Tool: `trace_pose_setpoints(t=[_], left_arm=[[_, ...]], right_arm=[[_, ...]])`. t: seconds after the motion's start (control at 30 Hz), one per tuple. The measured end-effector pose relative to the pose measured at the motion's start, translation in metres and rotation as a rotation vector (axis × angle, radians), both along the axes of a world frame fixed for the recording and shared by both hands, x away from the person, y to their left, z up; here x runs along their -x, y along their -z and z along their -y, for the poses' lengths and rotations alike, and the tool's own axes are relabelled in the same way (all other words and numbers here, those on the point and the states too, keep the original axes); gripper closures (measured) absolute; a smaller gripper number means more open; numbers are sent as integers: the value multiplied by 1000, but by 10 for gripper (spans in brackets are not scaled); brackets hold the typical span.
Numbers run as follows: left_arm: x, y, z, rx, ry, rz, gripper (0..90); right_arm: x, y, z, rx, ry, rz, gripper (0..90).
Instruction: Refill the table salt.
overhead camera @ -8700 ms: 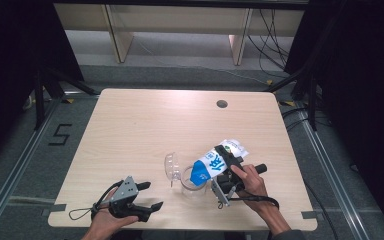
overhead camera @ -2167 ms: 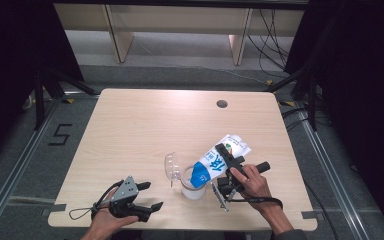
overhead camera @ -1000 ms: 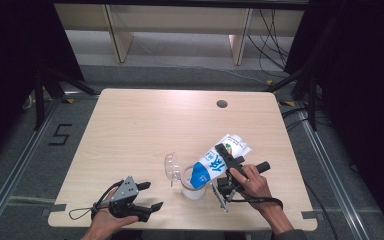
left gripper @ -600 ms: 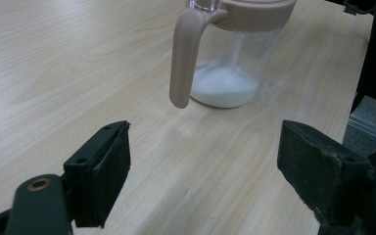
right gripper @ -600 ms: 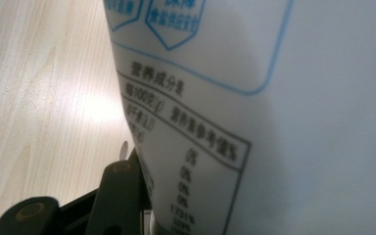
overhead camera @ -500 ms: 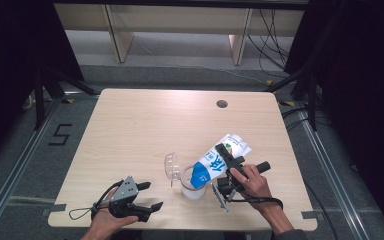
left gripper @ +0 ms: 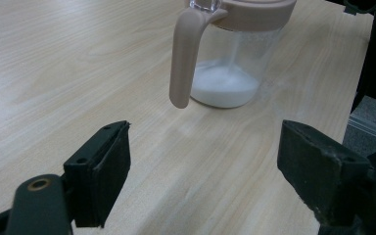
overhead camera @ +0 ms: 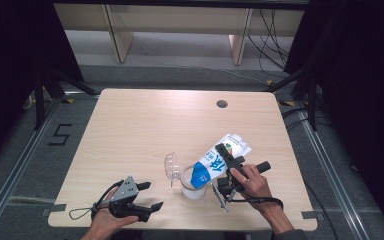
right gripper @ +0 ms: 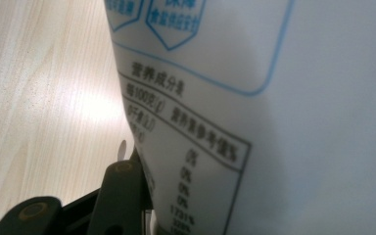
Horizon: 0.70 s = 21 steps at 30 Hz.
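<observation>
Right gripper [overhead camera: 225,167] is clamped on a white and blue milk carton [overhead camera: 219,160], its jaws partway closed with the carton's flat sides pressed between them. In the right gripper view the carton's printed panel [right gripper: 254,98] lies directly against the near jaw, with the pale wooden counter [right gripper: 39,98] off to that jaw's side. The carton is tipped well over, its spout end pointing down and away from the right hand [overhead camera: 252,182] into the mouth of a clear pitcher [overhead camera: 192,182], which stands on the counter just beyond the gripper's tip. The carton's upper end rises behind the gripper, toward the far side of the counter [overhead camera: 155,125].

Left gripper [overhead camera: 142,197] rests low near the counter's near edge, held by the left hand [overhead camera: 105,222], with its jaws spread wide and nothing between them. Ahead of those jaws, in the left gripper view, stands the pitcher [left gripper: 230,63], apart from the pads and upright. It has a beige lid ring and a beige handle [left gripper: 183,58] that hangs down the side facing this gripper. A shallow layer of white milk [left gripper: 223,90] lies in its bottom, and a thin white stream runs down inside it. The pitcher's clear flip lid [overhead camera: 172,166] stands open on the side away from the right gripper.
</observation>
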<state>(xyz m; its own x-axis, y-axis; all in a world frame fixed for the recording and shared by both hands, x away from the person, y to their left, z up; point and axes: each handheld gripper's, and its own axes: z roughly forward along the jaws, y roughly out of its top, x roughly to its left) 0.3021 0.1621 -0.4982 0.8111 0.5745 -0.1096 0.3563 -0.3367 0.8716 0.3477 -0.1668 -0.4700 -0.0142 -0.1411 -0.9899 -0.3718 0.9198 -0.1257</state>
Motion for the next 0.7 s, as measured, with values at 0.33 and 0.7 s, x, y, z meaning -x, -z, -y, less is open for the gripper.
trace_pose_setpoints(t=[0.33, 0.7], left_arm=[[0, 0, 0, -2, 1, 1, 198], [0, 0, 0, -1, 0, -2, 198]], right_arm=[[0, 2, 1, -16, 12, -10, 569], [1, 1, 0, -6, 8, -6, 571]])
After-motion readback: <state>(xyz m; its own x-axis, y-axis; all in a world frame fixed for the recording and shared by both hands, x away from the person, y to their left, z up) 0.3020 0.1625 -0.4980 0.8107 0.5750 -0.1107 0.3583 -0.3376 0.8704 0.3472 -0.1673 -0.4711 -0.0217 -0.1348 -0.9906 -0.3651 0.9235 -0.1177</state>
